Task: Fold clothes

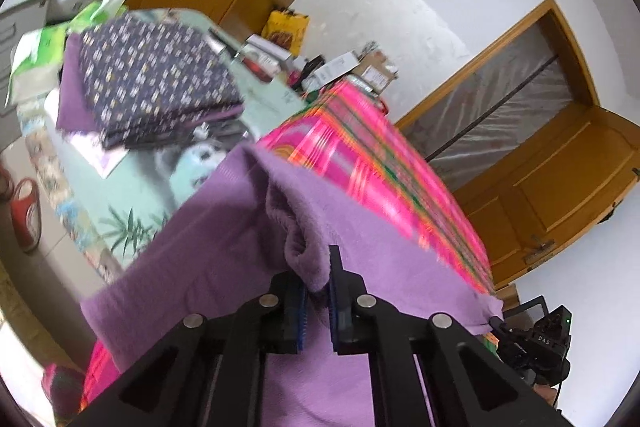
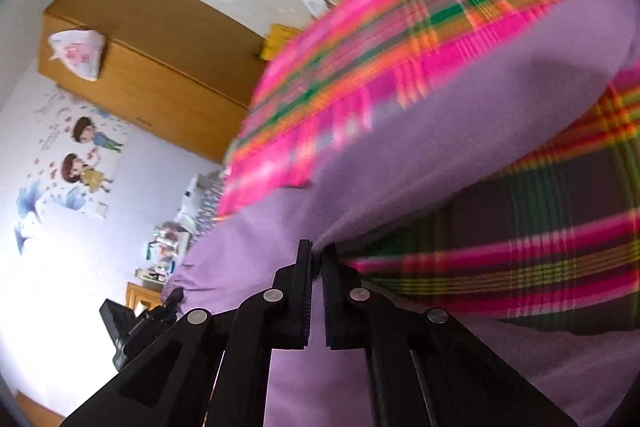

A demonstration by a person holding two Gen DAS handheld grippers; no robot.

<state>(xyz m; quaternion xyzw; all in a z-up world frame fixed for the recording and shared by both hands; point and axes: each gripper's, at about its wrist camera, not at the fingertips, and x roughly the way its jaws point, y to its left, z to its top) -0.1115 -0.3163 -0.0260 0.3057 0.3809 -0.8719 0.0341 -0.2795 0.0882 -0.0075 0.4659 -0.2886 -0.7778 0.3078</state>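
Left gripper point(image 1: 318, 279): pinched on the purple fleece garment point(image 1: 224, 227) edge — a hold for lifting.
Right gripper point(image 2: 316, 259): clamped on the same hem, so both ends rise together.
Garment: draped over the pink plaid blanket point(image 1: 360, 155).
Folded stack point(image 1: 156, 79): ten o'clock — likely its destination.

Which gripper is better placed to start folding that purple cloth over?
Neither clearly; probably both together. The left gripper is shut on a bunched edge of the purple cloth, and the right gripper pinches another edge, so each already holds an end above the pink plaid blanket.
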